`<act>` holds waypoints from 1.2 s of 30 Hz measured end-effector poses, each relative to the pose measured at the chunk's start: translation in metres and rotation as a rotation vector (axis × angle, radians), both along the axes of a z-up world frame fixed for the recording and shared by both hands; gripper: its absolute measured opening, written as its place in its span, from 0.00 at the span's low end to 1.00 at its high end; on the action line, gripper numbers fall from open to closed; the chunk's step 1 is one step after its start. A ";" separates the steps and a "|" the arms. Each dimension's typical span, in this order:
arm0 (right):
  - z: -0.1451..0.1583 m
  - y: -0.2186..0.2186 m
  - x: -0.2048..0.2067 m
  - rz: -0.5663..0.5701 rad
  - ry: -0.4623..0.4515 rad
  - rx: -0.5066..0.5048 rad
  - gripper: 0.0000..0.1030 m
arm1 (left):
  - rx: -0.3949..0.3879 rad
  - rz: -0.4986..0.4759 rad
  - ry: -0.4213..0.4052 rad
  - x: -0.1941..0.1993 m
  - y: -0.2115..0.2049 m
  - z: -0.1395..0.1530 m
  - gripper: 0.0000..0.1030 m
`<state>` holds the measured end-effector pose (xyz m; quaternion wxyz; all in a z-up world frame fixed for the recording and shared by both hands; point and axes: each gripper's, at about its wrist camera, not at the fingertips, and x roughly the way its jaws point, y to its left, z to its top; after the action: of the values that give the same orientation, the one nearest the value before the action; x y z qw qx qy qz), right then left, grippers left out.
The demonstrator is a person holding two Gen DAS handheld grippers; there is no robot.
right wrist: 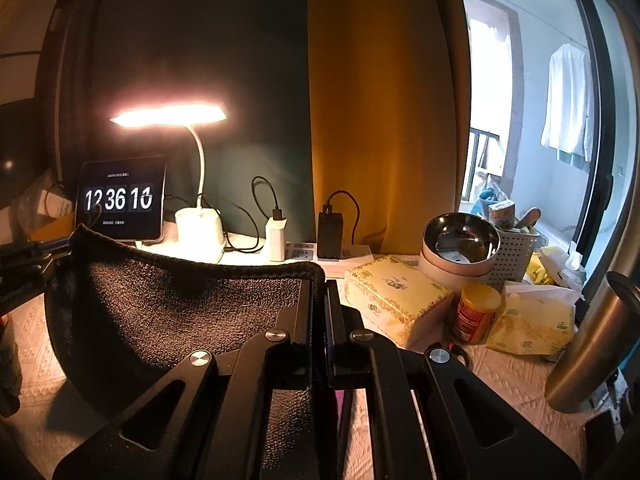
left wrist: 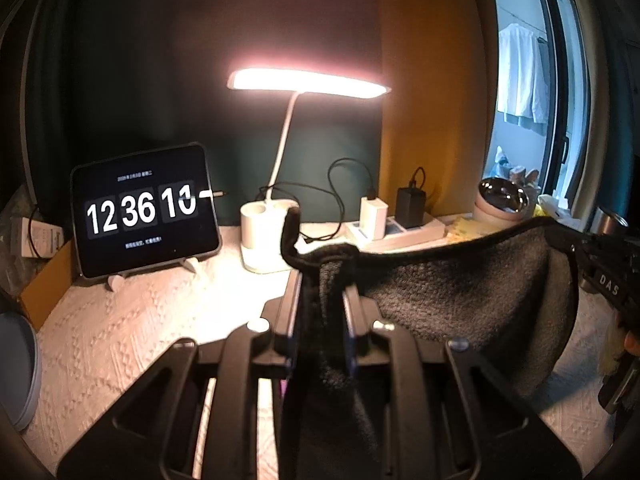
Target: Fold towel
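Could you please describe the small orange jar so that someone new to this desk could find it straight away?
Start at the mustard curtain and drop to the steel bowl below its right edge. Just in front stands the orange jar, between two pale yellow tissue packs. It alone is round, upright, yellow-lidded and red-labelled.

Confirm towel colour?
Dark charcoal, nearly black terry towel, plain with no pattern. Best seen in the right wrist view, stretched between both grippers.

Dark green wall (right wrist: 200, 60), mustard curtain (right wrist: 380, 120), lit desk lamp (left wrist: 304, 82), balcony window (right wrist: 540, 100), white textured tablecloth (left wrist: 120, 340).
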<state>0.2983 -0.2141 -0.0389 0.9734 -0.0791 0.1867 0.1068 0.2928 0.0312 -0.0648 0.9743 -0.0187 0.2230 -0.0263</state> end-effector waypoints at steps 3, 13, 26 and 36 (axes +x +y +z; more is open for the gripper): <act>-0.004 0.000 0.008 -0.003 0.003 0.000 0.05 | 0.000 0.002 0.004 0.008 0.001 -0.004 0.18; -0.018 0.003 0.034 -0.011 0.042 0.007 0.05 | -0.004 0.006 0.032 0.038 0.004 -0.020 0.18; -0.054 0.011 0.072 -0.035 0.141 -0.028 0.06 | 0.023 0.044 0.206 0.086 0.007 -0.063 0.20; -0.065 0.012 0.091 -0.064 0.242 -0.045 0.06 | -0.028 0.043 0.374 0.112 0.016 -0.083 0.25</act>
<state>0.3897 -0.2023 -0.1034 0.9447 -0.0814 0.3074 0.0802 0.4051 0.0467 -0.1474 0.9159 -0.0415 0.3993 -0.0047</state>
